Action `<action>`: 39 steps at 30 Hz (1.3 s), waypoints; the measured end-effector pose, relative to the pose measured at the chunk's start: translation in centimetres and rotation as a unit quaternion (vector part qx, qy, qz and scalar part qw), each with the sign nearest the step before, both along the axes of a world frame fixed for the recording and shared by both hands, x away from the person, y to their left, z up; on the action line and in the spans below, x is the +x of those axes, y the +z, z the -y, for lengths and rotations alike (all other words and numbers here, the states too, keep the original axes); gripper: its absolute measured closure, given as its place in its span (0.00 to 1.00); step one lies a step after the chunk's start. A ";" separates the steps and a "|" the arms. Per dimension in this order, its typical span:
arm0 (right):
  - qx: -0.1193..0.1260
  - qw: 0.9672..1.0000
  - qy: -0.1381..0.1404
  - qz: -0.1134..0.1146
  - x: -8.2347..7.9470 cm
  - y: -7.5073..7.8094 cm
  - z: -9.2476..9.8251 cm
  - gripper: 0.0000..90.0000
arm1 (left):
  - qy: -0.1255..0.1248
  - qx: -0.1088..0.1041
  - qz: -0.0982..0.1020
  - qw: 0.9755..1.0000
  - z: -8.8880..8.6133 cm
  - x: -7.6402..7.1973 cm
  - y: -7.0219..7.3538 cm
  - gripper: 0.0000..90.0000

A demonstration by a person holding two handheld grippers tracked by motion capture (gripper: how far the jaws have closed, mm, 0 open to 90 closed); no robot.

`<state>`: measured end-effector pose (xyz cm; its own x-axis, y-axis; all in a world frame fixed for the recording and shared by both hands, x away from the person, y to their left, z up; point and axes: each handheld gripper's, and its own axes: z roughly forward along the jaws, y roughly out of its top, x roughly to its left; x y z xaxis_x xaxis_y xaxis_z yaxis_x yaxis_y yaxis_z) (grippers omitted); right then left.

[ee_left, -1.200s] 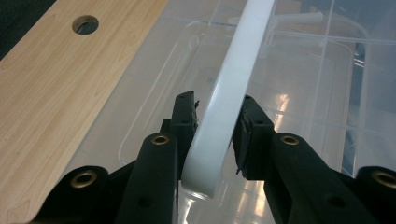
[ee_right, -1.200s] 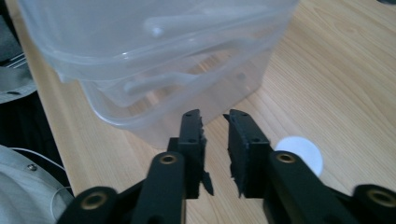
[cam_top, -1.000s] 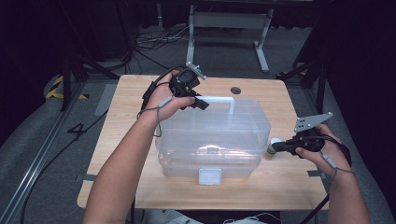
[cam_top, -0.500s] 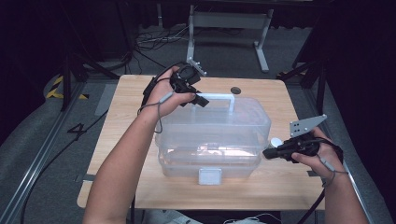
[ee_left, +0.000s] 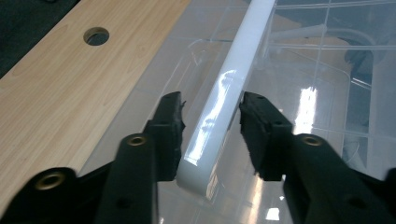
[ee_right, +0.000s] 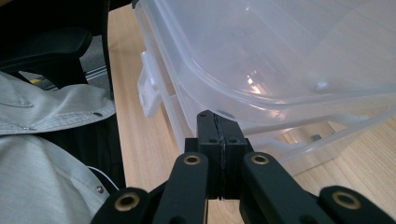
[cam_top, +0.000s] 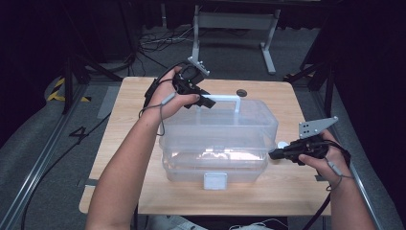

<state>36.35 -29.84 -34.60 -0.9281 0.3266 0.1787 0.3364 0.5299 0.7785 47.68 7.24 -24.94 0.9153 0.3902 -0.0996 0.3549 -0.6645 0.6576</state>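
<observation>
A big clear storage box [cam_top: 218, 139] sits in the middle of the wooden table [cam_top: 129, 96], its lid on and a white latch at the front face. Over the top runs its white handle [cam_top: 225, 98], and that is where the work is. The left gripper [ee_left: 211, 109] straddles the near end of the handle; its jaws have just been opening, and now they stand spread with a sliver of daylight on each side of the bar, so nothing is pinched. The right gripper [cam_top: 273, 154], jaws pressed flat together on nothing, noses up to the box's right side just under the lid's lip, about touching it. To my eye the handle is being let go, so the clean way is to lift the left straight back along the bar's line without dragging a pad against it. The right looks placed to steady or pry at the lid edge; I'd push gently, since the box is light and could slide.
</observation>
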 end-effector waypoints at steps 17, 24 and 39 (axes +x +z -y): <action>0.004 1.000 -0.018 0.019 -0.2 0.6 -0.2 1.00 | 0.034 -0.051 0.033 0.998 -3.8 -2.5 1.8 0.50; 0.017 0.999 -0.033 0.036 -0.1 1.0 -0.1 1.00 | 0.033 -0.065 0.053 0.996 -4.4 -4.1 2.5 0.50; 0.059 0.987 -0.107 0.102 0.4 1.7 -0.3 1.00 | 0.022 -0.081 0.063 0.995 -4.7 -6.0 3.1 0.50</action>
